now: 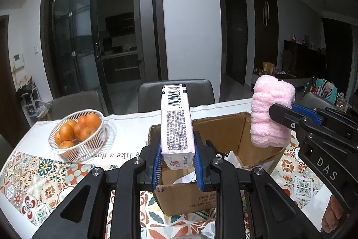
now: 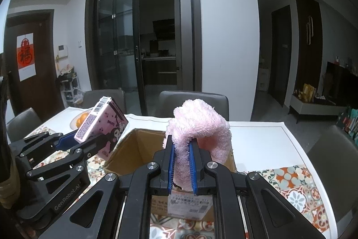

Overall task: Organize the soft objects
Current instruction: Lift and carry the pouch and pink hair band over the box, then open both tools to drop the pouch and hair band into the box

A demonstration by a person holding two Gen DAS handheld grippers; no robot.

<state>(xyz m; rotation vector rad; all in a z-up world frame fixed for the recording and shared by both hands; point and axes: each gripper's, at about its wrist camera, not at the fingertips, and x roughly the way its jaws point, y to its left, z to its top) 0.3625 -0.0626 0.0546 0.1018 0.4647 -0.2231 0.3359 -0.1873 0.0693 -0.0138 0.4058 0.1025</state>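
While both soft items hang over the open cardboard box (image 1: 223, 133), neither has gone in yet. A pink tissue pack (image 1: 176, 127) stands upright in the left tool (image 1: 177, 163), whose blue pads are clamped on its lower end, above the box's near-left corner. A folded pink towel (image 2: 199, 131) is pinched in the right tool (image 2: 181, 163), closed tight on the cloth, with most of its bulk bulging past the fingertips above the box's near-right side.

Held only by its bottom, the tall pack could tip or slide if squeezed loosely, and its crushable wrap may let it slip. The towel's free fold might catch on the box wall (image 2: 143, 149) or unroll when released, draping over the rim instead of landing inside. With the two tools close together above one opening, they could also knock each other. Papers (image 1: 232, 158) already lie inside the box. A basket of oranges (image 1: 78, 133) sits well left on the patterned worktop (image 1: 33, 183), likely clear of trouble.
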